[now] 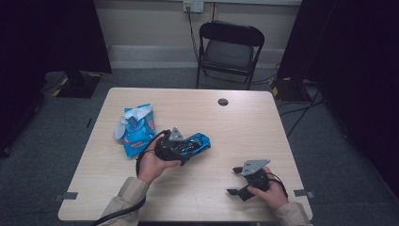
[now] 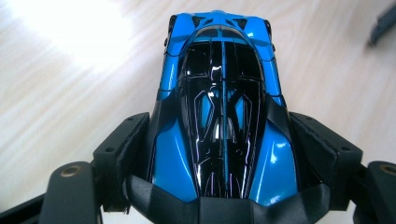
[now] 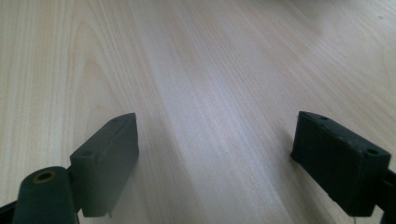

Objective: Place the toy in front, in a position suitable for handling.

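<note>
Blue toy car (image 2: 223, 107), clamped at its flanks between the jaws of the left gripper (image 2: 219, 163); the left gripper view resolves the glossy black roof and both pads pressed against the bodywork. The high view places the car (image 1: 195, 142) near the middle of the table (image 1: 244, 127), beside a blue wipes packet (image 1: 138, 129), with the left hand (image 1: 153, 165) angled toward the table's centre. Right gripper (image 1: 235, 181), jaws wide apart over bare wood near the table's front right corner, held in the right hand (image 1: 268, 188).
</note>
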Demonstrator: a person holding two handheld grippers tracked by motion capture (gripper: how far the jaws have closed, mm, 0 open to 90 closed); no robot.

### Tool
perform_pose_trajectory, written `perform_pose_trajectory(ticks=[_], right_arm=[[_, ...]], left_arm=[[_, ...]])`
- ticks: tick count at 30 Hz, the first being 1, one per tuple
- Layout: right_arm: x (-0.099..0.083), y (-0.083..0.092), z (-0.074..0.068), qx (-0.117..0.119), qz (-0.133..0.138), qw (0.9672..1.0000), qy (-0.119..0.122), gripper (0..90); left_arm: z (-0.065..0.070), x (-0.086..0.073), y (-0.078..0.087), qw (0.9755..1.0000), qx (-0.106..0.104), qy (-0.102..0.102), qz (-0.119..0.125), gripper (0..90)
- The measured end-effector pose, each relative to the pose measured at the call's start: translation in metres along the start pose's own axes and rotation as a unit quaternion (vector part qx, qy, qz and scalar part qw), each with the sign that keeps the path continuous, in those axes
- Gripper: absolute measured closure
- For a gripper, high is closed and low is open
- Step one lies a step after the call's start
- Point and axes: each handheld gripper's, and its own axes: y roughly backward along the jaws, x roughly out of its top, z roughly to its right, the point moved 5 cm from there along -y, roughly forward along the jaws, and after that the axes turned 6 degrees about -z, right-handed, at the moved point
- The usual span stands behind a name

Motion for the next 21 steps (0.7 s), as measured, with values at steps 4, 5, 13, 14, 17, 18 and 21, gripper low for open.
perform_pose_trajectory(ticks=[4, 5, 13, 14, 17, 18, 21], right_arm=[[0.000, 0.000, 0.000, 0.001, 0.000, 1.0000, -0.001, 13.6], [0.000, 0.000, 0.000, 0.001, 0.000, 1.0000, -0.001, 13.6], [0.000, 0.000, 0.000, 0.000, 0.001, 1.0000, -0.003, 13.7], [0.000, 0.000, 0.000, 0.000, 0.001, 1.0000, -0.002, 13.6], [0.000, 0.000, -0.001, 0.000, 0.001, 1.0000, -0.003, 13.7], [0.000, 0.000, -0.001, 0.000, 0.001, 1.0000, -0.003, 13.6], [0.000, 0.000, -0.001, 0.000, 0.001, 1.0000, -0.004, 13.7]], left_arm=[[0.004, -0.022, 0.008, 1.0000, -0.002, -0.002, -0.008, 24.7], [0.005, -0.027, 0.009, 1.0000, -0.004, 0.001, -0.008, 24.6], [0.011, -0.061, 0.014, 0.9997, -0.008, 0.005, -0.021, 24.6], [0.011, -0.064, 0.015, 0.9998, -0.006, 0.007, -0.018, 24.6], [0.011, -0.069, 0.018, 0.9998, -0.005, 0.010, -0.019, 24.6], [0.010, -0.072, 0.018, 0.9997, -0.007, 0.013, -0.018, 24.6], [0.009, -0.079, 0.018, 0.9996, -0.010, 0.020, -0.019, 24.6]])
